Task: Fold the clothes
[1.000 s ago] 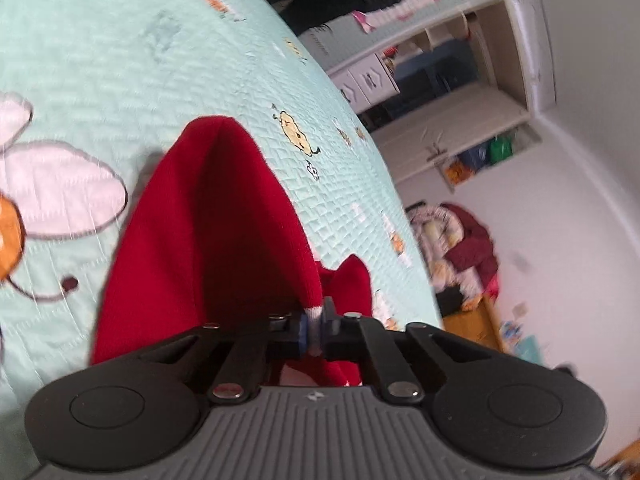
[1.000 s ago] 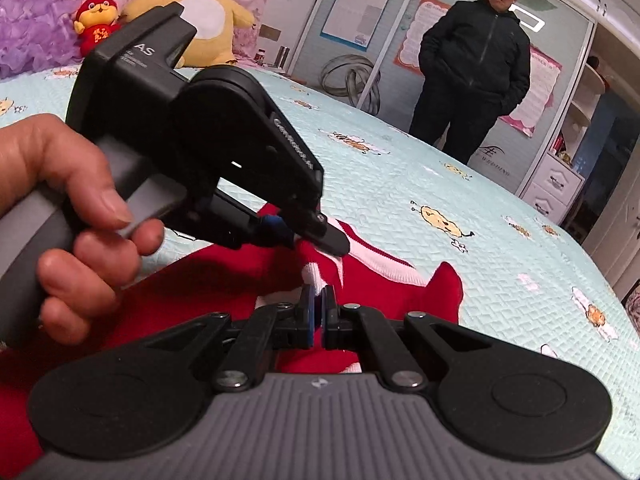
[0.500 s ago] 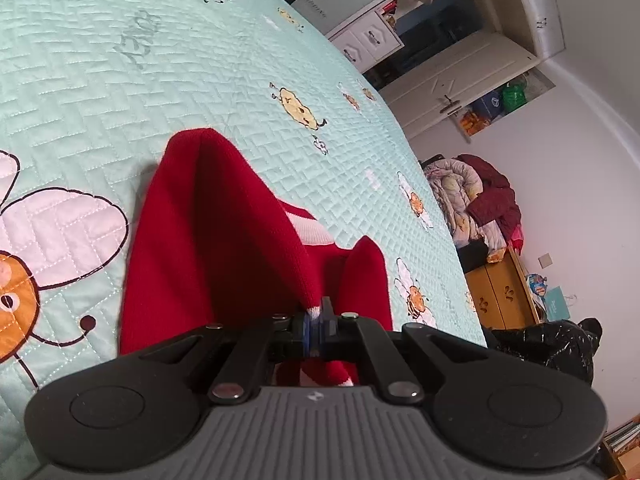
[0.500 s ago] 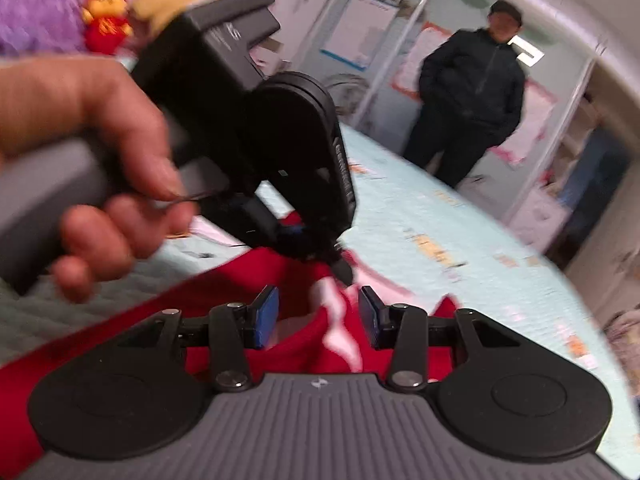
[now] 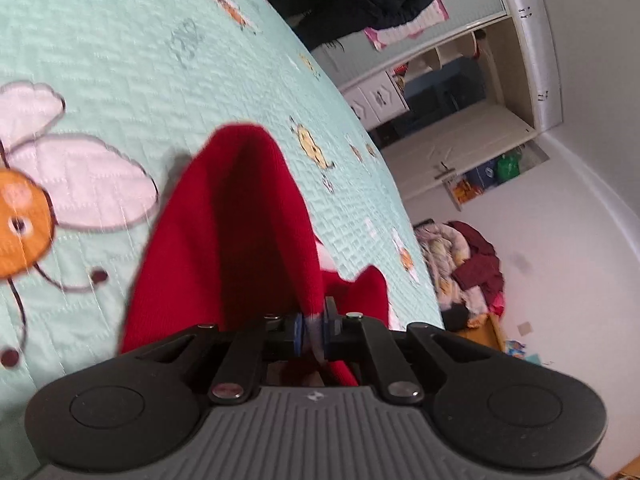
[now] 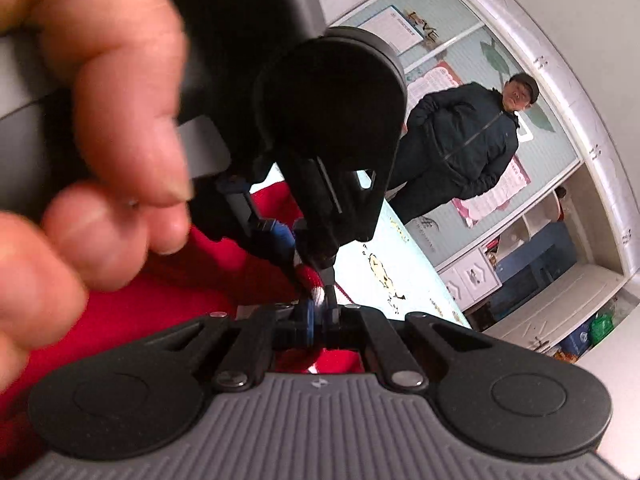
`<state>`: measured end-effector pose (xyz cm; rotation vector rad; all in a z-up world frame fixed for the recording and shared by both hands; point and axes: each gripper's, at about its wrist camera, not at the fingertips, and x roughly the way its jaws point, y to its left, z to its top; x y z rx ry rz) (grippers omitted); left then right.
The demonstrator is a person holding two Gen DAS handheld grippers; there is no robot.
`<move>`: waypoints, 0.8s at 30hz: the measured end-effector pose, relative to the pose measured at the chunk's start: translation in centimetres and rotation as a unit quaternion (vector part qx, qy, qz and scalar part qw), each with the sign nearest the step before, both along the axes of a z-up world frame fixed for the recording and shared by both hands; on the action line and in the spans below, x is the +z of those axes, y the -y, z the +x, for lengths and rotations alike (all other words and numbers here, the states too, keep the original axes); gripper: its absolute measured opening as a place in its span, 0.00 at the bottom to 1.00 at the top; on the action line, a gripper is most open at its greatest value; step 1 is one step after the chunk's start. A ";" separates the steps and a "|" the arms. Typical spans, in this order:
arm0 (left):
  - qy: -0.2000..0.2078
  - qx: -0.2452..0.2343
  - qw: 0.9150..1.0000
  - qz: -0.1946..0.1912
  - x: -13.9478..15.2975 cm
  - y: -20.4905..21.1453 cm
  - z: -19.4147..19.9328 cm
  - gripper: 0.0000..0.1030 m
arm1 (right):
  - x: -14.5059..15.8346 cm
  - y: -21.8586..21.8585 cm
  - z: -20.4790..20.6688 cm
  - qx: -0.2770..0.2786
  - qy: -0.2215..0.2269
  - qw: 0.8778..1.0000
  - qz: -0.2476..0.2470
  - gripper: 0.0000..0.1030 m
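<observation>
1. Left gripper (image 5: 311, 334): jaws clamped on the white-trimmed edge of the red garment (image 5: 224, 240), lifting it in a peak off the mint quilted bedspread (image 5: 120, 40).
2. Right gripper (image 6: 316, 322): jaws closed on the same trimmed edge, just beside the left gripper's tips.
3. A hand (image 6: 92, 152) holds the left gripper's handle.

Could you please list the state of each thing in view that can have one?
left gripper: shut on the red garment's white-trimmed edge.
right gripper: shut on the same trim.
red garment: lifted off the bedspread, draped.
bedspread: spread flat.
wardrobe: open.
</observation>
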<state>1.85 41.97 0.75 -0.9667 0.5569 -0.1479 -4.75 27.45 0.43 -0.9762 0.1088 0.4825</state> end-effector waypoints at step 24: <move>-0.031 0.099 0.984 -0.143 -1.3 -6.6 3.3 0.08 | 0.6 -0.3 -0.5 0.012 -0.019 0.999 0.029 0.01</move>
